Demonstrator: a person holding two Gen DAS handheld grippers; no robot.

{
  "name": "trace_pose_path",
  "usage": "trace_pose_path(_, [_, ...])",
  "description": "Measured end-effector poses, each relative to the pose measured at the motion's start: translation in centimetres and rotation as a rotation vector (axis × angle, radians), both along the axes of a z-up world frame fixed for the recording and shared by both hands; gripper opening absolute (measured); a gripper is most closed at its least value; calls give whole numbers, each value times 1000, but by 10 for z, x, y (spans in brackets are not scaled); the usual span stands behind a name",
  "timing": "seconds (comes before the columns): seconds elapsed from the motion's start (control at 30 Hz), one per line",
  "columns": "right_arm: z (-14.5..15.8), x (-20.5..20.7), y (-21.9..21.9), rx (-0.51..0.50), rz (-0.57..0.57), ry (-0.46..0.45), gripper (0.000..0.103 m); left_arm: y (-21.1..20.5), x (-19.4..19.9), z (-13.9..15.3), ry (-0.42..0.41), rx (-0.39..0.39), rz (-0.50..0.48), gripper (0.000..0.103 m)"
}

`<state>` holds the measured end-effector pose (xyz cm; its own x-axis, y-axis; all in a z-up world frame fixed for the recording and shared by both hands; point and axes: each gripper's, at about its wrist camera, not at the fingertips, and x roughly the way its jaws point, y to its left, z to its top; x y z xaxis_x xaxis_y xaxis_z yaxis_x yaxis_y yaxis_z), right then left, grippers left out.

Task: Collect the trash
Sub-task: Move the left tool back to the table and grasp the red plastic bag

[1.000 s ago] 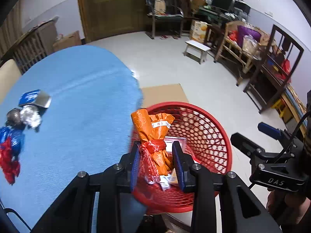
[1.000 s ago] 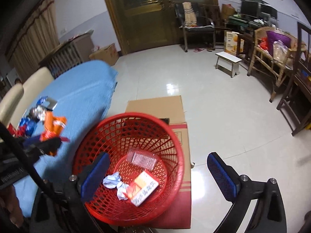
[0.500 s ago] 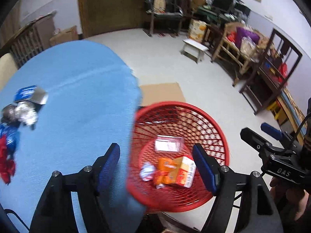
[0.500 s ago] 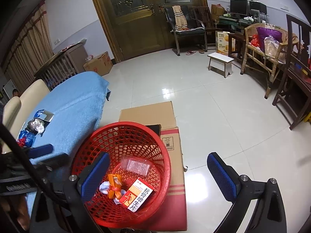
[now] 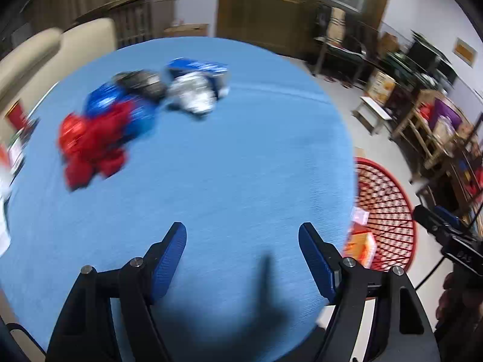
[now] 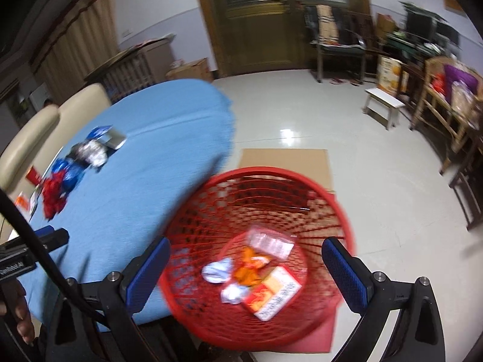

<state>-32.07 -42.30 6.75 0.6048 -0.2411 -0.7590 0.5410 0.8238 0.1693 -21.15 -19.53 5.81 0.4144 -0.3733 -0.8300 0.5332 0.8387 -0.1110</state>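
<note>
My left gripper [image 5: 243, 250] is open and empty over the blue tablecloth [image 5: 211, 166]. Ahead of it lie a red wrapper [image 5: 90, 144], a blue wrapper [image 5: 105, 99], a dark crumpled piece [image 5: 142, 81] and a silver foil wrapper [image 5: 193, 93] beside a blue box [image 5: 199, 66]. My right gripper [image 6: 246, 265] is open and empty above the red mesh basket [image 6: 256, 256]. Inside the basket lie an orange wrapper [image 6: 249, 268], a red-and-white box [image 6: 273, 292], a clear plastic pack [image 6: 270, 241] and white scraps [image 6: 215, 271]. The basket [image 5: 383, 211] also shows at the table's right edge.
The basket stands on a cardboard box [image 6: 285, 163] on the tiled floor. Beige chairs [image 6: 33, 129] stand behind the table. A small white stool [image 6: 383, 105], dark chairs and cluttered shelves line the right side. Papers [image 5: 9, 163] lie at the table's left edge.
My left gripper opened and dropped the orange wrapper into the basket. It then swung left over the table toward the remaining wrappers. The right gripper turned slightly left.
</note>
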Motion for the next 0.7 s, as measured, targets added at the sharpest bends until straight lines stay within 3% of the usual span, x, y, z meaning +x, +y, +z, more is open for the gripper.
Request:
trace_pose_path(0.33, [7, 60, 79, -31, 195, 23, 101, 94, 35, -8, 17, -43, 188, 77])
trace_pose_path(0.7, [10, 97, 126, -41, 309, 34, 101, 88, 102, 15, -71, 34, 52, 77])
